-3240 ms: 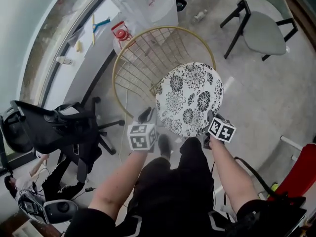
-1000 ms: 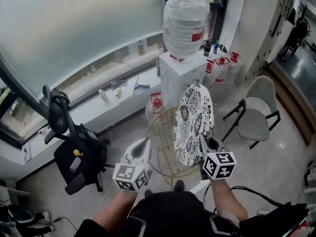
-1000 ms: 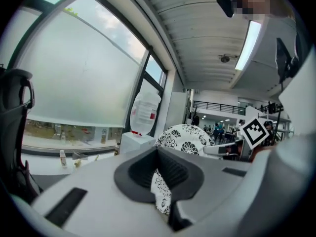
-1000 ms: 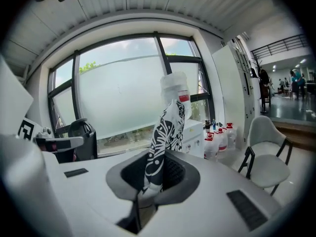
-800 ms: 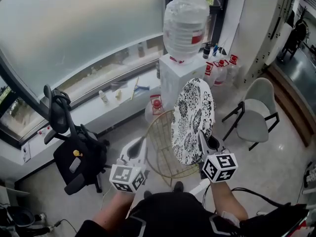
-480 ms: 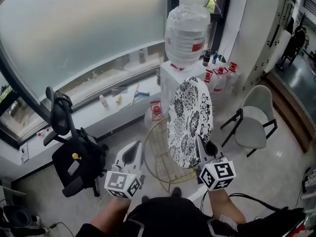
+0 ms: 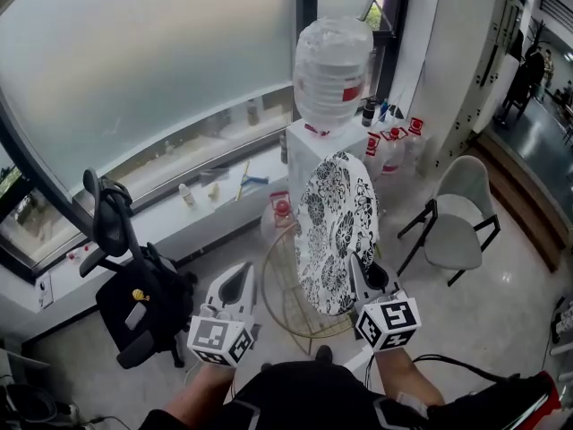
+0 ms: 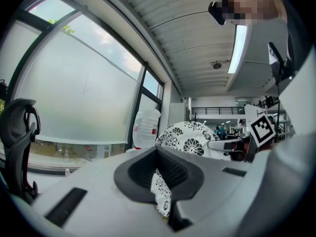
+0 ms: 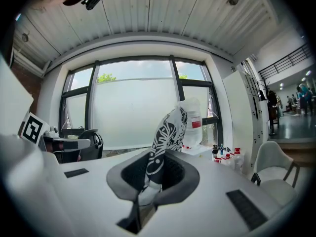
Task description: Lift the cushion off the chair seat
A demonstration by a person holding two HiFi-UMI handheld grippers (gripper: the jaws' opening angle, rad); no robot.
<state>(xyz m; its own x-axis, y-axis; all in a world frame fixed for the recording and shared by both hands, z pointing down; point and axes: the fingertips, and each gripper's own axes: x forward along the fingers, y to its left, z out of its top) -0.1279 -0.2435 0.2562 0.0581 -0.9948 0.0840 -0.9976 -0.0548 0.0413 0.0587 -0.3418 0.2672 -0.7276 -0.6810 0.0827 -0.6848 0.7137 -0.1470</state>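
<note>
The round cushion (image 7: 336, 236), white with black flowers, stands on edge in the air above the gold wire chair (image 7: 279, 287). My right gripper (image 7: 362, 274) is shut on its lower right rim. In the right gripper view the cushion (image 9: 168, 127) rises out of the right gripper (image 9: 150, 179). My left gripper (image 7: 240, 276) hovers to the left of the cushion, apart from it, jaws together with nothing held. From the left gripper view the cushion (image 8: 190, 137) shows face-on beyond the left gripper (image 8: 165, 184), partly through the notch in the jaws.
A white water dispenser with a big bottle (image 7: 331, 70) stands behind the wire chair. A black office chair (image 7: 134, 298) is at the left, a grey chair (image 7: 457, 231) at the right. A window ledge (image 7: 179, 200) runs along the back.
The cushion lay flat on the wire seat with both grippers at its near rim. It now stands upright and higher in the right gripper alone; the left gripper has come away.
</note>
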